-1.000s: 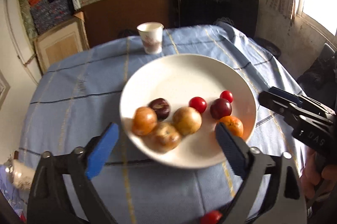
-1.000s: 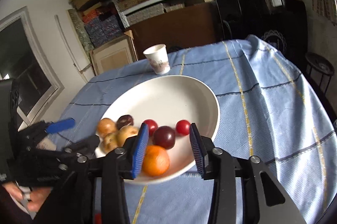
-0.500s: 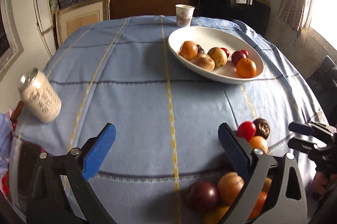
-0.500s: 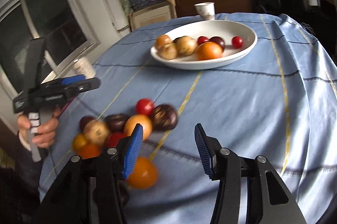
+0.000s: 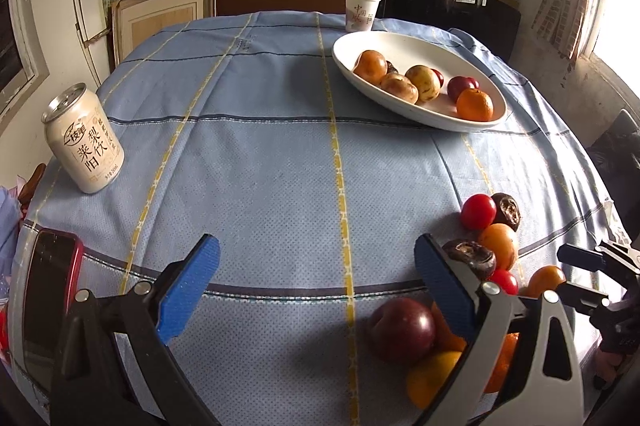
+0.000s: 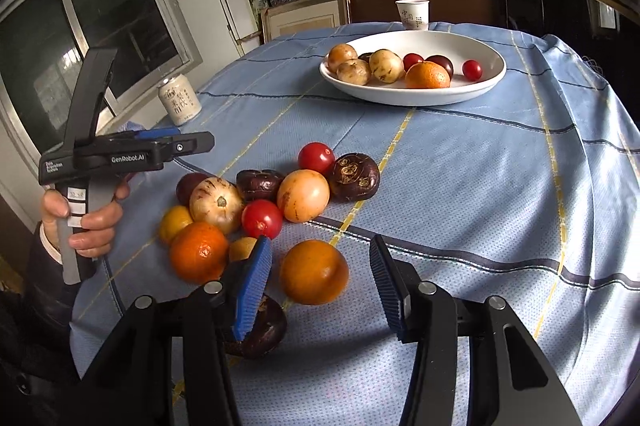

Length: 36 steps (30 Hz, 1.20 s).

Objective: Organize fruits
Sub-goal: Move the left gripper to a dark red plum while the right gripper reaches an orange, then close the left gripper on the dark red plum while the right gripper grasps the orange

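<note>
Loose fruit lies in a pile (image 6: 260, 201) near the table's front edge: tomatoes, dark plums, wrinkled brown fruit and oranges. An orange fruit (image 6: 314, 274) sits on the cloth between the pads of my right gripper (image 6: 320, 244). The gripper is open and neither pad touches the fruit. A dark plum (image 6: 260, 330) is half hidden under its left finger. My left gripper (image 5: 316, 244) is open wide over bare cloth, its right finger (image 5: 444, 286) in front of the same pile (image 5: 484, 226). A white plate (image 6: 412, 95) at the back holds several fruits.
A drink can (image 5: 82, 141) stands at the left edge and a red phone (image 5: 48, 290) lies near the front left corner. A paper cup (image 5: 361, 11) stands behind the plate (image 5: 400, 105). A hand holds the left gripper (image 6: 188, 145) beside the pile. Shelves and a window surround the table.
Both grippers have pulled back from over the plate to the front of the table. The right one has come down around the orange fruit. An orange stays on the plate.
</note>
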Tool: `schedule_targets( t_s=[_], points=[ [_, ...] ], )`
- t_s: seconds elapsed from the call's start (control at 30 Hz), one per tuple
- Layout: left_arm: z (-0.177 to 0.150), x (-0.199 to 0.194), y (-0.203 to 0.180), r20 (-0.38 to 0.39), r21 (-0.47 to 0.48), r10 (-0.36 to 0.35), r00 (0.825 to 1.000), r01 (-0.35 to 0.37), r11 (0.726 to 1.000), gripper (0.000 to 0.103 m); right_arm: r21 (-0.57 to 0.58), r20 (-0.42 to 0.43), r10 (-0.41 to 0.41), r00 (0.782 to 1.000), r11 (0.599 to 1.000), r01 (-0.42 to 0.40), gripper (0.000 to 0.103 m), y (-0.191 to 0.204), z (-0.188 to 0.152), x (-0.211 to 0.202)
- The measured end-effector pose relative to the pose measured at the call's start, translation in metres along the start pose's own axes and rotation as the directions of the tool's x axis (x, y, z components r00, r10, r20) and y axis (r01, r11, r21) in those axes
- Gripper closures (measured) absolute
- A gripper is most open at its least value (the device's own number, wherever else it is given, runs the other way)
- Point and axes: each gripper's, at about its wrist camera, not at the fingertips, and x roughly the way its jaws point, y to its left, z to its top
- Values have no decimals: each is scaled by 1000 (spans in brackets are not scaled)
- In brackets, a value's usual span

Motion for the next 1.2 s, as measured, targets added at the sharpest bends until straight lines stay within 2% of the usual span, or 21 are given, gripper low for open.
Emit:
schedule_targets(
  t_s=[0.27, 0.87, 0.97, 1.07, 1.2],
  points=[
    [-1, 1, 1, -5, 2, 6, 1000, -6, 1000, 7, -21, -27, -40, 999, 999, 39, 52, 3, 1, 7],
    [-2, 2, 1, -12, 1, 9, 1000, -9, 1000, 7, -35, -65, -43, 997, 999, 41, 52, 4, 1, 16],
    [-3, 1, 3, -12, -5, 5, 1000, -5, 1000, 7, -37, -73, -22, 997, 999, 20, 63, 4, 1, 17],
    [-2, 1, 6, -21, -16, -17, 1000, 17, 1000, 7, 1, -67, 4, 998, 1000, -4, 64, -2, 1, 17],
    [-4, 2, 6, -44, -10, -98, 994, 98, 995, 8, 104, -35, 48, 998, 994, -45, 64, -21, 2, 13]
  ],
)
